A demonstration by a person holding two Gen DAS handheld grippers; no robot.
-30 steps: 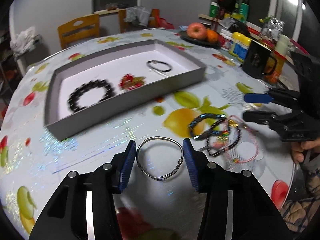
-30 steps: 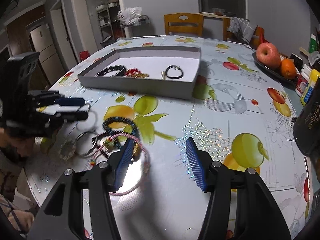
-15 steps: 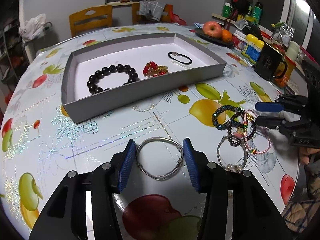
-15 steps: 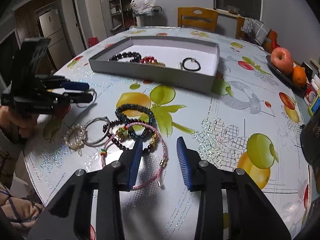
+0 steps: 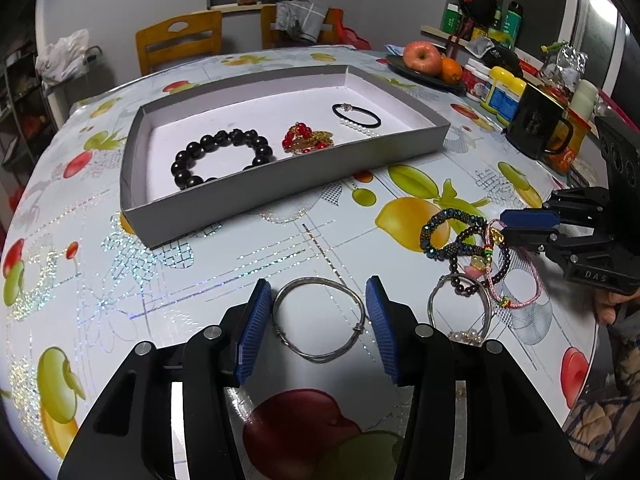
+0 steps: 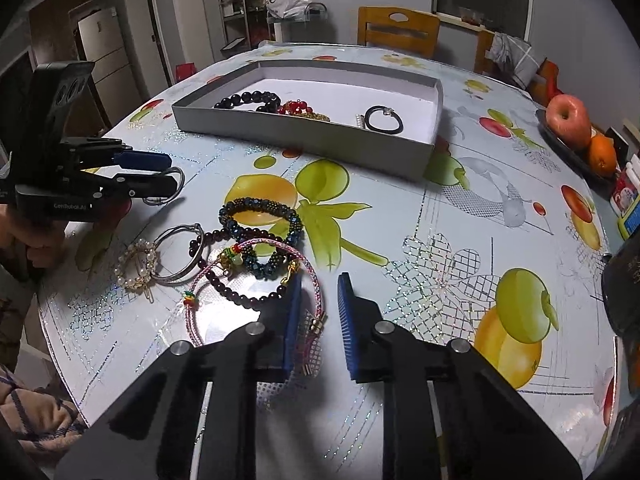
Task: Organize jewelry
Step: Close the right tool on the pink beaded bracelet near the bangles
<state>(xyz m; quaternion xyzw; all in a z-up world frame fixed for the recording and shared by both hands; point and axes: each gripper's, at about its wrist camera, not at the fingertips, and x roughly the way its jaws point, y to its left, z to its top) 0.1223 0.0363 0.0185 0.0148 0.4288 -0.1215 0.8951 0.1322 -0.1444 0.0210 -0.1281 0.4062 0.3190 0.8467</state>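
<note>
My left gripper (image 5: 318, 308) is shut on a silver wire bangle (image 5: 320, 320) and holds it above the table; it also shows in the right wrist view (image 6: 160, 178). My right gripper (image 6: 318, 300) is partly open around the pink cord bracelet (image 6: 316, 280), pads apart from it. A pile of bracelets (image 6: 256, 240) lies in front of it: blue beaded, dark garnet, a silver bangle and a pearl clip (image 6: 138, 264). The grey tray (image 5: 136, 168) holds a black bead bracelet (image 5: 224, 156), a red charm piece (image 5: 306, 140) and a black hair tie (image 5: 356, 114).
A black mug (image 5: 536, 124), jars and a fruit plate (image 5: 430, 66) stand at the table's right side. Wooden chairs (image 5: 178, 38) stand beyond the far edge. The table edge runs close below the right gripper.
The right gripper has moved onto the pink bracelet and its jaws have narrowed. The left gripper has kept the silver bangle and pulled back from the tray.
</note>
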